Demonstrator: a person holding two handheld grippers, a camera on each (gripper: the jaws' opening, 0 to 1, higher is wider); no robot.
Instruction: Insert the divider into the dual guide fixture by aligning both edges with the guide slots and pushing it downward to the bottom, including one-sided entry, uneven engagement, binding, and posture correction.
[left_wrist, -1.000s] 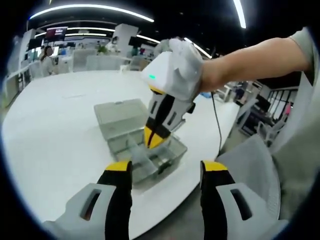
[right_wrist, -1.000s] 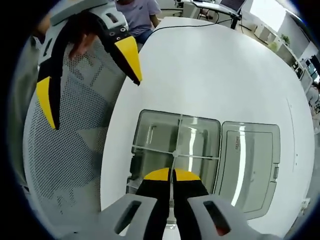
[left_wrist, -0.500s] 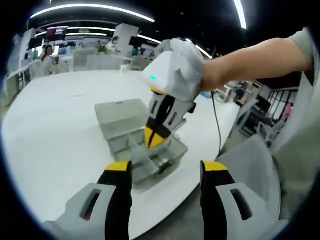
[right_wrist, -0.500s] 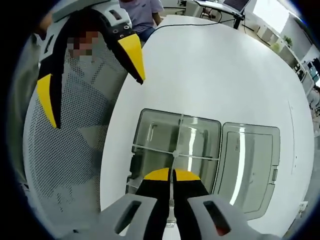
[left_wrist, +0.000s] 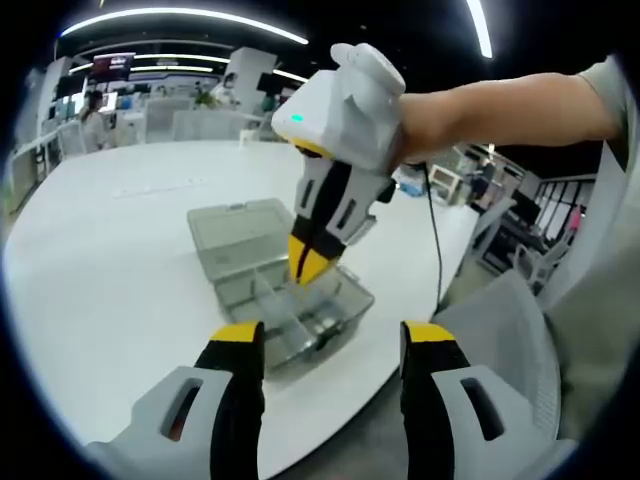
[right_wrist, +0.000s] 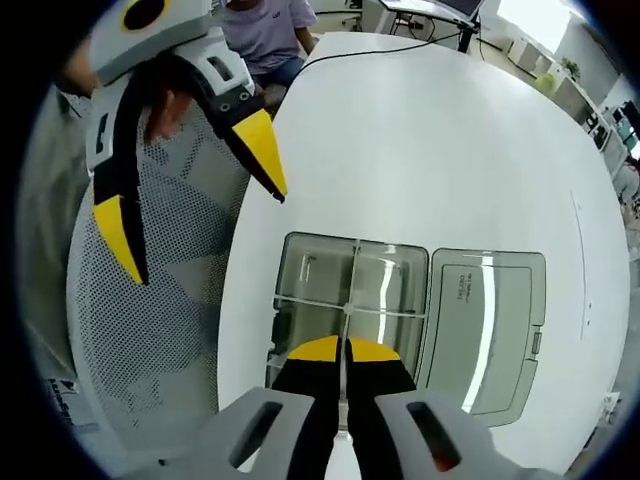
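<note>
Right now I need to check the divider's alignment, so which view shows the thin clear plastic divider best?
The right gripper view: it looks straight down the thin clear plastic divider, pinched in the right tongs over the clear plastic box. In the left gripper view it is a faint sliver below the tongs.

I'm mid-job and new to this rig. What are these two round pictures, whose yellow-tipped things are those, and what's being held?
Each picture comes from a camera riding on hand-held tongs, looking along their yellow-tipped jaws. In the left gripper view, the left tongs stand open and empty, held back from the white table; the right tongs reach down into a clear plastic case with its lid laid open. In the right gripper view, the right tongs are shut on a thin clear divider standing across the case's tray. A mesh chair sits beside the table.
</note>
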